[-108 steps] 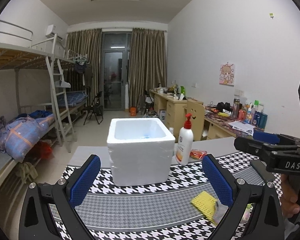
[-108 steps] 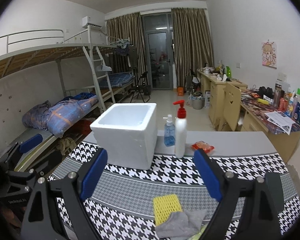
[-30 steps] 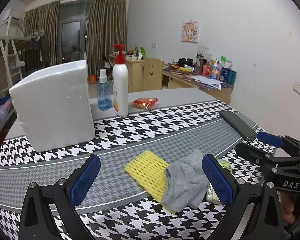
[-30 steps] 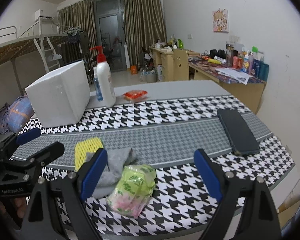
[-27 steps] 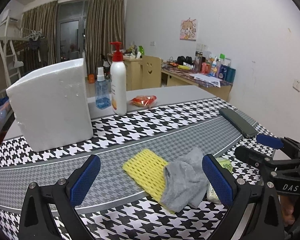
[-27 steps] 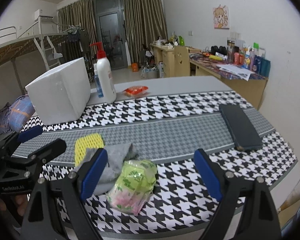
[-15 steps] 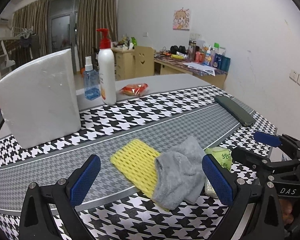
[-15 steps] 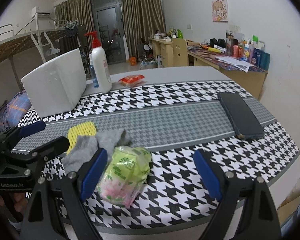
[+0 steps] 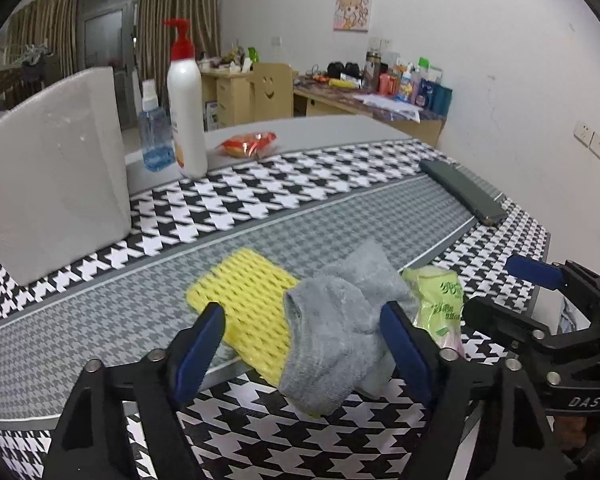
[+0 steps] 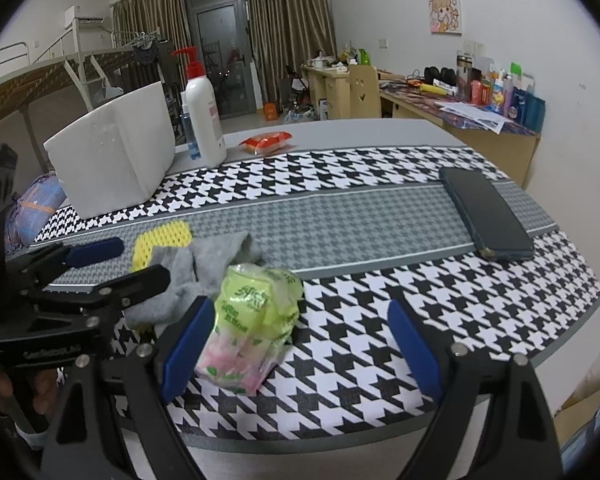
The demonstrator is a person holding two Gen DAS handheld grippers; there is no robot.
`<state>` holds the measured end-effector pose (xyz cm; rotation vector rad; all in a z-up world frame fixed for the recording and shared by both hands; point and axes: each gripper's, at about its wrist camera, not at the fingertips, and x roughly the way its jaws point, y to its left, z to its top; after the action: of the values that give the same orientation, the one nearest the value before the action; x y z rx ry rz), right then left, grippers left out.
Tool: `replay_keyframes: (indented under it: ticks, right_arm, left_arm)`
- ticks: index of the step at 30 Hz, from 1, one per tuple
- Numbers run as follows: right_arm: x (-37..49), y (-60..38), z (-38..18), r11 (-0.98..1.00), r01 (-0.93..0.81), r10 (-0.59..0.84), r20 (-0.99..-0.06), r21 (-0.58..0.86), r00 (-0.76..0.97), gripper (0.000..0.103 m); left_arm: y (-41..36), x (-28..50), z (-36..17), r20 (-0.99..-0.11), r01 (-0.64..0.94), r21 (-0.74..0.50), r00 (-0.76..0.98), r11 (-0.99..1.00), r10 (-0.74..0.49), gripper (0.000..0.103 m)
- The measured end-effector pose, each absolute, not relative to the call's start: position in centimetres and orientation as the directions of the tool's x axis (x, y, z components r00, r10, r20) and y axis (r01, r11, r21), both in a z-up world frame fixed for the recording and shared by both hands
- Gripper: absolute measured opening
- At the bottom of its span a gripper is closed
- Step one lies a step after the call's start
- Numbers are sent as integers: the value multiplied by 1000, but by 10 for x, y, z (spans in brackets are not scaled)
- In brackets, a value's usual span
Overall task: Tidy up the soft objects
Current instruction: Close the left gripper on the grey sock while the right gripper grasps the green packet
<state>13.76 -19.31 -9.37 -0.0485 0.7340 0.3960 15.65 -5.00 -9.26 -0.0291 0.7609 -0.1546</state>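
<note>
While the left gripper [image 9: 300, 338] is closing its 2 blue pads around the grey sock [image 9: 336, 328], which lies on the yellow mesh pad [image 9: 246, 292] and is not yet pinched, the right gripper [image 10: 300, 344] stays released beside the green packet [image 10: 252, 320], and the foam box [image 9: 52, 184] stands farther off to the left.
</note>
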Motion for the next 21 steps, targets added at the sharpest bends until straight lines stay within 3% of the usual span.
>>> replay_keyframes:
  ticks: [6,8,12,21]
  right_arm:
    - [137,-193,-97,922,-374,339,-669,98,662,91]
    - [137,-192,-98,920,-378,343,-672,100,656,91]
    - [137,-190,-100,917,-386,346,-677,98,649,91]
    - [140,-186,-104,916,-387,348,-690,106,635,91]
  left_arm:
    - [-53,160,-99,-705,155,-115,683,981,-190,62]
    - [-54,161,-101,-713,173,-135,666,976,-217,53]
    - [-57,162,-105,-725,181,-139,651,974,-225,48]
    - [-58,161,-105,-718,198,-152,651,968,-245,19]
